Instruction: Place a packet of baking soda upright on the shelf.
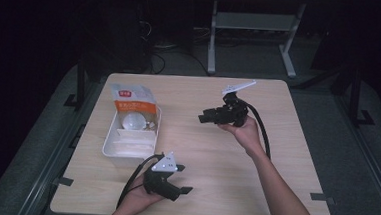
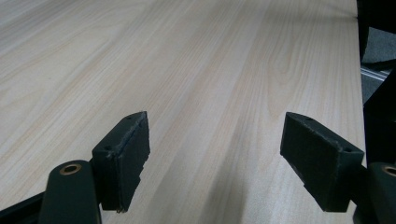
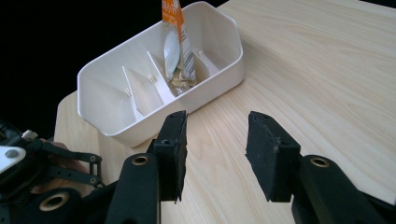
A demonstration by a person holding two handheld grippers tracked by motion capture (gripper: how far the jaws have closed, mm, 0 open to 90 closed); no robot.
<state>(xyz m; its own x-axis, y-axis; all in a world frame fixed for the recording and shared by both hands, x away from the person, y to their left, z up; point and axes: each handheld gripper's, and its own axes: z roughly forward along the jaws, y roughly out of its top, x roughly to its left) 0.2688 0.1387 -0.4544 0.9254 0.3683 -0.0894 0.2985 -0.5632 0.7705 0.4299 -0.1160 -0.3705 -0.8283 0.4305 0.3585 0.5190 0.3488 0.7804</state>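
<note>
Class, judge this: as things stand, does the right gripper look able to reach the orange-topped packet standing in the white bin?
Probably yes. The right gripper is open and empty, bare table lies between, and the packet sticks up above the white bin.

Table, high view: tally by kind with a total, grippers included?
White divided bin: 1
Orange-and-clear snack bag, standing in the bin: 1
Handheld grippers: 2, left gripper and right gripper, both open and empty
Total: 4
</note>
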